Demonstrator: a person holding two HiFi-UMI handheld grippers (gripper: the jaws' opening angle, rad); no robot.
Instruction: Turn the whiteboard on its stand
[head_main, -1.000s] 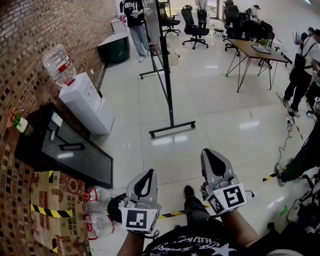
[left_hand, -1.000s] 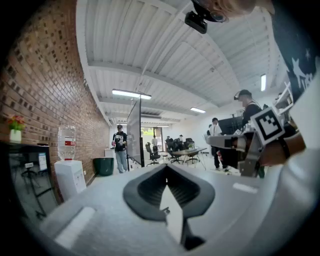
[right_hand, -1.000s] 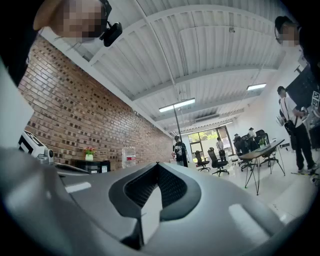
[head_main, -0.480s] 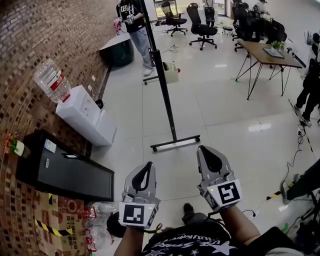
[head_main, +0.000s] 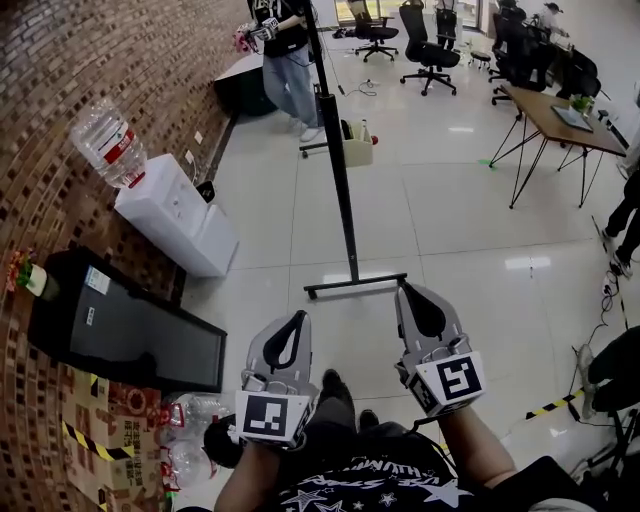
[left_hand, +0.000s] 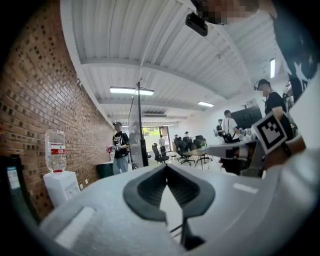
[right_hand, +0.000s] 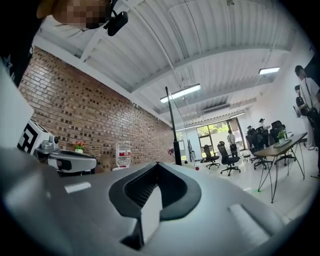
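The whiteboard (head_main: 322, 60) stands edge-on ahead of me on a black post (head_main: 342, 190) with a wheeled foot (head_main: 355, 285) on the shiny floor. My left gripper (head_main: 298, 316) points forward, shut and holding nothing, short of the foot and to its left. My right gripper (head_main: 408, 288) is also shut and holding nothing, its tip just beside the foot's right end. In the left gripper view the board (left_hand: 135, 125) rises beyond the shut left gripper (left_hand: 166, 166). In the right gripper view the post (right_hand: 173, 125) stands past the shut right gripper (right_hand: 157, 164).
A water dispenser (head_main: 170, 210) with a bottle (head_main: 105, 140) and a black cabinet (head_main: 120, 325) line the brick wall on the left. Empty bottles (head_main: 185, 440) lie near my feet. A person (head_main: 285, 60) stands beyond the board. A desk (head_main: 555, 110) and chairs (head_main: 430, 45) are far right.
I have walked closer to the stand: its foot has slid down the view to just ahead of the gripper tips. Both grippers stay shut and level.
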